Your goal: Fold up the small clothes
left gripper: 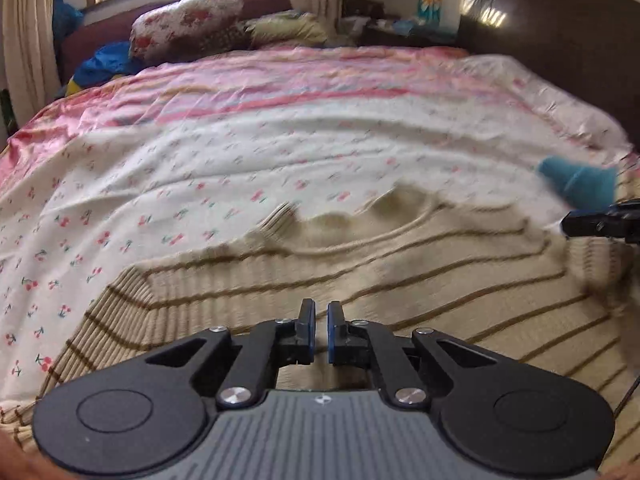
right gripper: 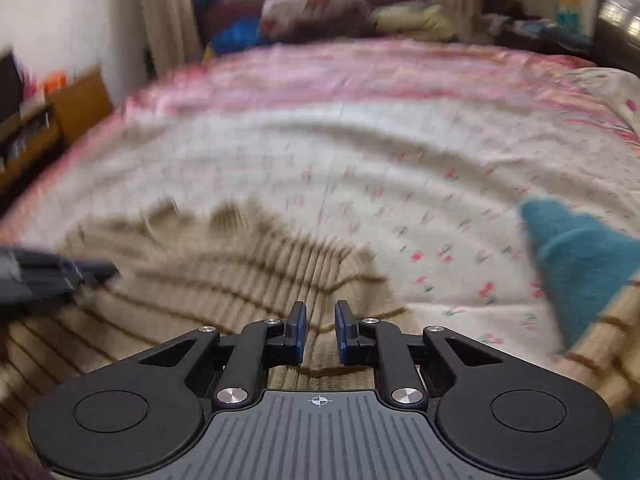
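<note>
A bed (left gripper: 280,152) under a cherry-print sheet; a beige striped sweater (left gripper: 400,280) spread on it; a teal garment (left gripper: 576,184) beside.

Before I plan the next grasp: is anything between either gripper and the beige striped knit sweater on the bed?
Nothing visible. The beige striped knit sweater lies directly under the left gripper and right gripper; the teal knit garment sits off to the side.
</note>
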